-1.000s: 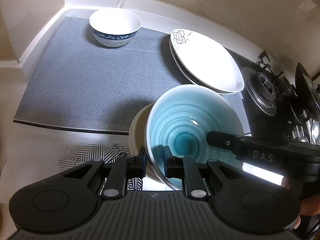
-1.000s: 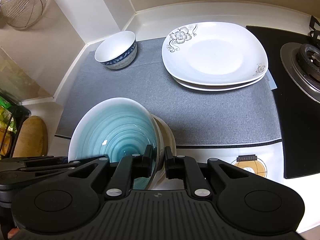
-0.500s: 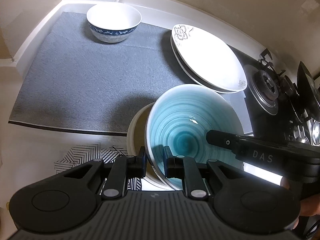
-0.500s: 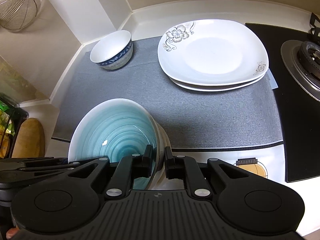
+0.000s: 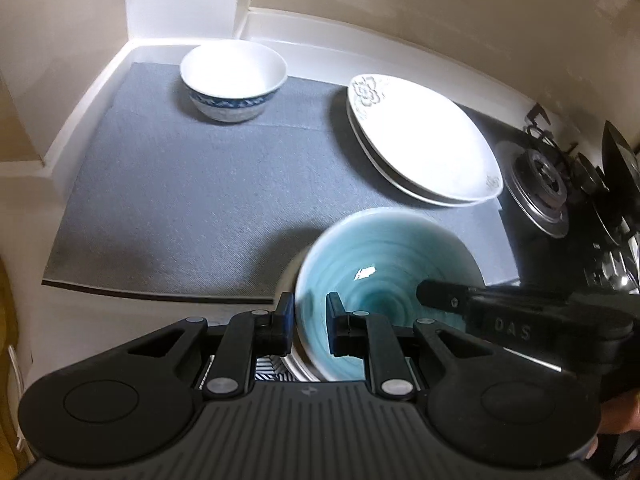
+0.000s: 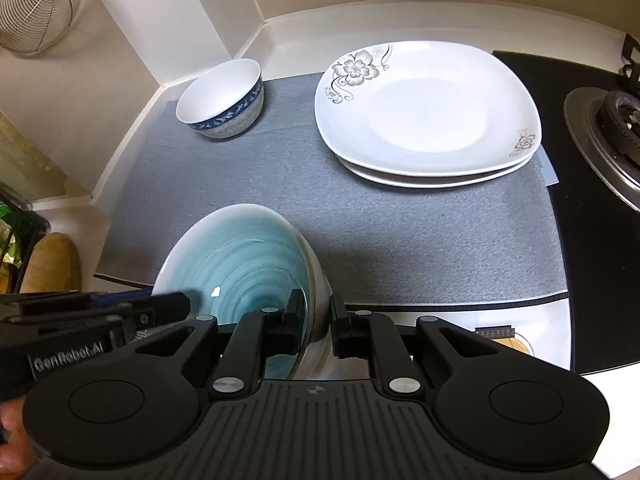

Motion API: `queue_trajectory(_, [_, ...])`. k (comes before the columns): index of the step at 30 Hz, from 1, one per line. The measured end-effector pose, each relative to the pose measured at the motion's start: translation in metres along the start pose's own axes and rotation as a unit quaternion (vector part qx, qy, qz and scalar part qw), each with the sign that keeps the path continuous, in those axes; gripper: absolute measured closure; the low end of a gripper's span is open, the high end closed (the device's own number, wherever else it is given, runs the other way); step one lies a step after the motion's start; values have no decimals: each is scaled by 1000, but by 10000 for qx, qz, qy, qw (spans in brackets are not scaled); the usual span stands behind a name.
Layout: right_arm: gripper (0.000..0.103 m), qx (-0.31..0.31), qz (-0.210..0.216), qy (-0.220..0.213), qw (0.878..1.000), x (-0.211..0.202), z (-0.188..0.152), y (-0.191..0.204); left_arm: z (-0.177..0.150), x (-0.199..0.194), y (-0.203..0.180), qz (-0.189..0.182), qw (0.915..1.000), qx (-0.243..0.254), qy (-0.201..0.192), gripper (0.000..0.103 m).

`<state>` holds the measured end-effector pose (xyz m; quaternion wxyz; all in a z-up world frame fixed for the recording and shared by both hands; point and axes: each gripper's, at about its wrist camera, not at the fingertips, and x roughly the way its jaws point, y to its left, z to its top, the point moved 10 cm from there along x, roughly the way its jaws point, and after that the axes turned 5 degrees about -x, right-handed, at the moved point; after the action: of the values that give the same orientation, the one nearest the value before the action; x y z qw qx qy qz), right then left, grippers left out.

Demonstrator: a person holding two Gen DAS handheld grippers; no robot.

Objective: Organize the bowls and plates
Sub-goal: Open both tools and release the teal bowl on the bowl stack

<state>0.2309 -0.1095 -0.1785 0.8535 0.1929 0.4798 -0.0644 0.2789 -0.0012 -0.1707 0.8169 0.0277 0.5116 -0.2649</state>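
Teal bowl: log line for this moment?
teal bowl | left claw gripping rim | right claw opening, rim between pads | above grey mat

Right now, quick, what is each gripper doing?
Left gripper: closed on the near rim of the teal glazed ceramic bowl.
Right gripper: jaws opening, bowl rim between them.

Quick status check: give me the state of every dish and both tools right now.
Teal bowl: tilted, empty, rim between both tools' fingers.
Left tool: shut on teal bowl's rim.
Right tool: jaws opening, rim between them.
Blue-band bowl: upright, empty, on mat.
Plates: two stacked, empty, on mat.
Burner: unlit.
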Motion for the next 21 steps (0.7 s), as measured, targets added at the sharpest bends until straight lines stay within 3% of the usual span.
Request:
queue_trajectory(7, [82, -81, -35, -62, 9999, 9, 3, 2, 6, 1, 16, 72, 9996, -266, 5, 81])
queue_trajectory(9, [74, 80, 17, -7, 10000, 11, 3, -3, 6, 1, 20, 69, 9993, -354, 22, 60])
queue_trajectory(11, [66, 267, 103, 19, 9996, 10, 3, -9, 7, 0, 24, 92, 9991, -405, -9, 47])
queue_trajectory(15, [65, 375, 304, -43, 9988, 0, 8, -15, 10, -2, 28, 108, 9988, -477, -83, 24])
queue_trajectory(21, [64, 116, 443, -45, 9989, -1, 3, -15, 13, -3, 32, 130, 9982, -576, -118, 17])
